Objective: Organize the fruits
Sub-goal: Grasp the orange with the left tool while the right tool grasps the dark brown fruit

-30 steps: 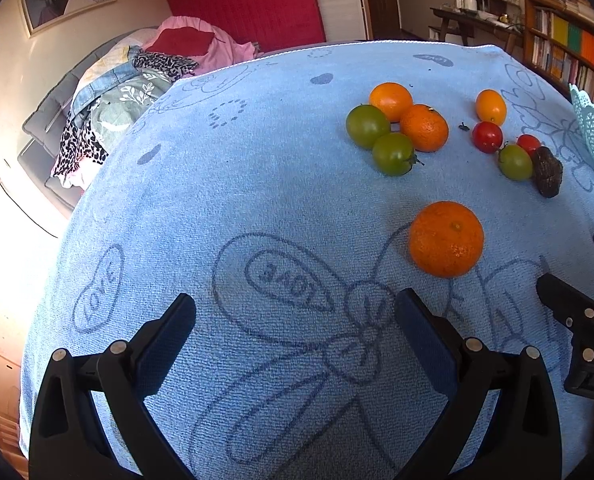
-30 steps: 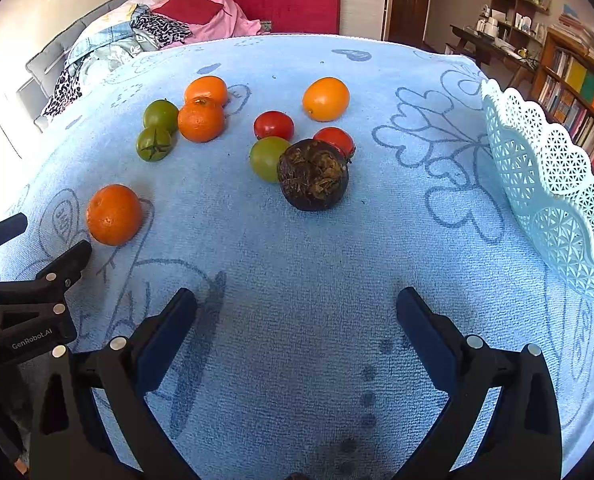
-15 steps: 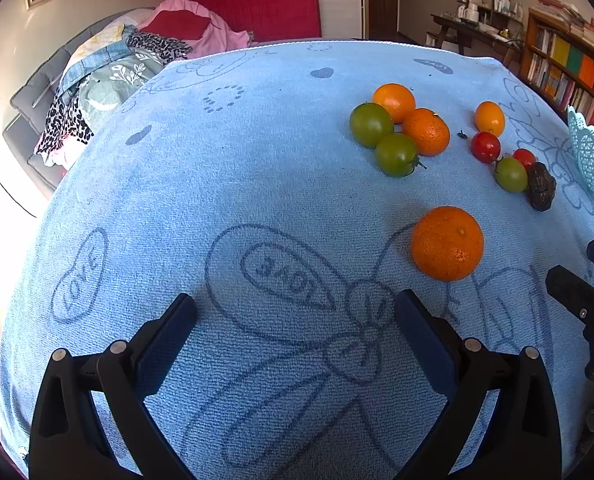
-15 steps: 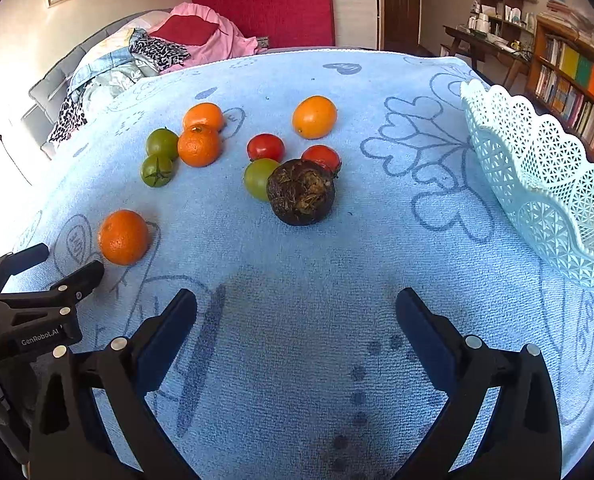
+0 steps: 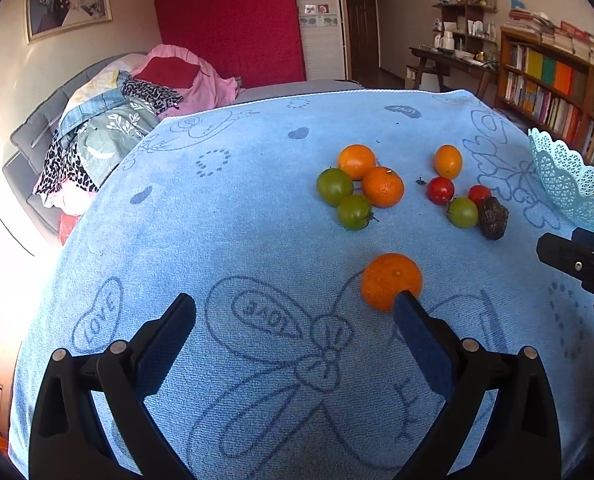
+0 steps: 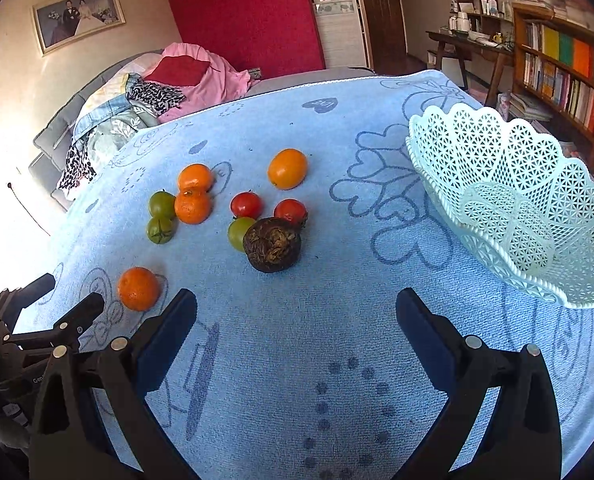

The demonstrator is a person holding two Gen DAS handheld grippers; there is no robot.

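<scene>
Several fruits lie on a blue towel [image 5: 237, 240]. A lone orange [image 5: 391, 280] sits just ahead of my open, empty left gripper [image 5: 295, 318], by its right fingertip; it also shows in the right wrist view [image 6: 138, 288]. Farther off lie oranges [image 5: 381, 186], green tomatoes [image 5: 334, 186], red tomatoes [image 5: 440, 190] and a dark wrinkled fruit [image 6: 272, 245]. My right gripper [image 6: 297, 312] is open and empty, short of the dark fruit. A pale lattice basket [image 6: 509, 208] stands empty at the right.
The towel [image 6: 317, 360] covers the whole table. A sofa piled with clothes [image 5: 109, 128] lies beyond the far left edge. A bookshelf [image 5: 557, 88] and a desk stand at the right.
Both grippers have risen and tilted back, so more of the room shows. The lone orange now sits closer to my left gripper's right finger. No fruit has moved.
</scene>
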